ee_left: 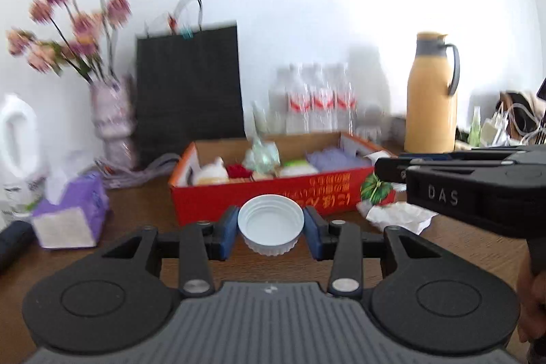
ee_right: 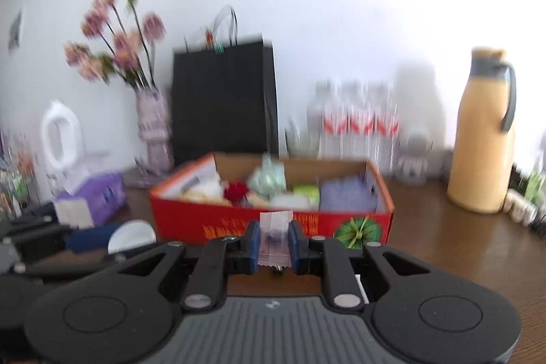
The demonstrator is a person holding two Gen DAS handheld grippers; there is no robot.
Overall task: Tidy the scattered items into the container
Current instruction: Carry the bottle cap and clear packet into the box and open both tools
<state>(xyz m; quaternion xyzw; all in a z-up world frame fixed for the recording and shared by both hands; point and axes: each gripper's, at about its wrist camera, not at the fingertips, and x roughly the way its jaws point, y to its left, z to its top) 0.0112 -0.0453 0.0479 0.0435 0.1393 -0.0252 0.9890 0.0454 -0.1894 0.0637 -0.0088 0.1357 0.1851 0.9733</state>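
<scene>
The left tool (ee_left: 270,227) is clamped on a white screw cap (ee_left: 270,223), its blue pads (ee_left: 226,236) pressing the ribbed rim from either side, open face toward the camera, held above the brown worktop (ee_left: 136,258). The right tool (ee_right: 272,243) is clamped on a small clear sachet (ee_right: 275,236) with something dark inside, standing upright between its pads. In the left wrist view the right tool reaches in from the right edge, near the box's right corner.

Just beyond both tools sits the open red cardboard box (ee_left: 266,197), already holding a red item (ee_left: 239,170), a green-and-white pack (ee_left: 296,166), a lilac cloth (ee_left: 336,157) and a crinkled clear wrapper (ee_left: 262,152). A crumpled white paper (ee_left: 396,215) lies on the worktop by the box's right corner.

Left of the box stands a purple tissue box (ee_left: 73,210). Behind are a vase of pink flowers (ee_left: 114,121), a black paper bag (ee_left: 187,84), a pack of water bottles (ee_left: 314,101) and a yellow thermos jug (ee_left: 431,94).
</scene>
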